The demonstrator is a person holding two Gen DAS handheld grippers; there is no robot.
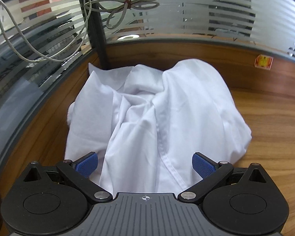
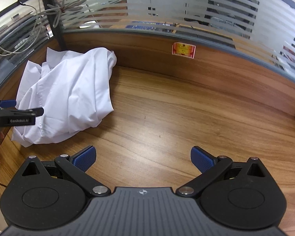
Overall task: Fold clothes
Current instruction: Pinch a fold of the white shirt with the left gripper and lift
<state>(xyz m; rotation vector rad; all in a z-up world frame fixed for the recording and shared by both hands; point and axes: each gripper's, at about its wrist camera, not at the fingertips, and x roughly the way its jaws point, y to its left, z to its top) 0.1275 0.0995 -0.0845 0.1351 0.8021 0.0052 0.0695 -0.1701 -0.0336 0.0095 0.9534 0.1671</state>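
The wooden desk [image 2: 167, 118] runs wide and mostly bare toward the right, closed in at the far side by a wood-and-frosted-glass partition [image 2: 186, 9]. In the far left corner sits the white garment [image 1: 147, 108], a rumpled heap with deep creases, one stitched hem trailing toward the near edge. It lies bunched, not flat and not in any neat fold, so by my reading the folding is all still to do: spread, smooth, then fold. The left gripper [image 1: 145, 164] hovers over the heap's near edge, jaws spread wide with cloth between them but not pinched. The right gripper [image 2: 143, 157] hangs over bare wood, jaws equally wide, holding nothing.
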